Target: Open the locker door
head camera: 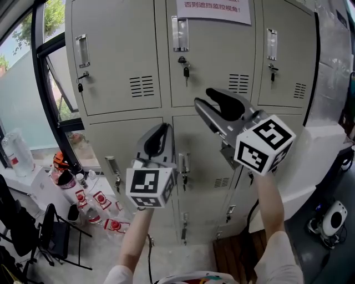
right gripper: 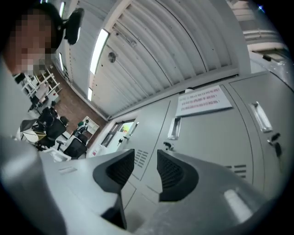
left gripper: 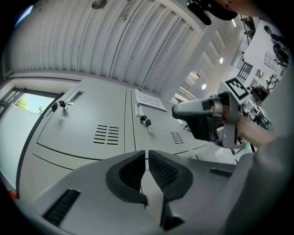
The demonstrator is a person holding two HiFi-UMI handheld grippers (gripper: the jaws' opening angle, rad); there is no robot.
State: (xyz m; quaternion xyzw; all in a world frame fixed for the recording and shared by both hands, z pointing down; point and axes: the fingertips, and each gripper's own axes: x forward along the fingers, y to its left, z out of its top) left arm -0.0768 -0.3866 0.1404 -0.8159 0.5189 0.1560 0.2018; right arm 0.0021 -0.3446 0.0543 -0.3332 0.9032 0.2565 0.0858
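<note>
The locker door [head camera: 213,61], top middle of the grey cabinet straight ahead, looks like thin, stiff sheet metal that should swing lightly on its hinges. The best hold is probably the slim handle [head camera: 179,33] at its left edge, above the small key [head camera: 185,71] hanging in the lock, though smooth metal may slip. The right gripper [head camera: 206,99] is nearest it, its fingers [right gripper: 172,176] spread and empty, the left gripper [head camera: 161,136] lower with fingers [left gripper: 163,172] pressed together on nothing; nothing blocks the way, with a paper notice [head camera: 213,10] above and a folding chair [head camera: 52,236] well off left.
</note>
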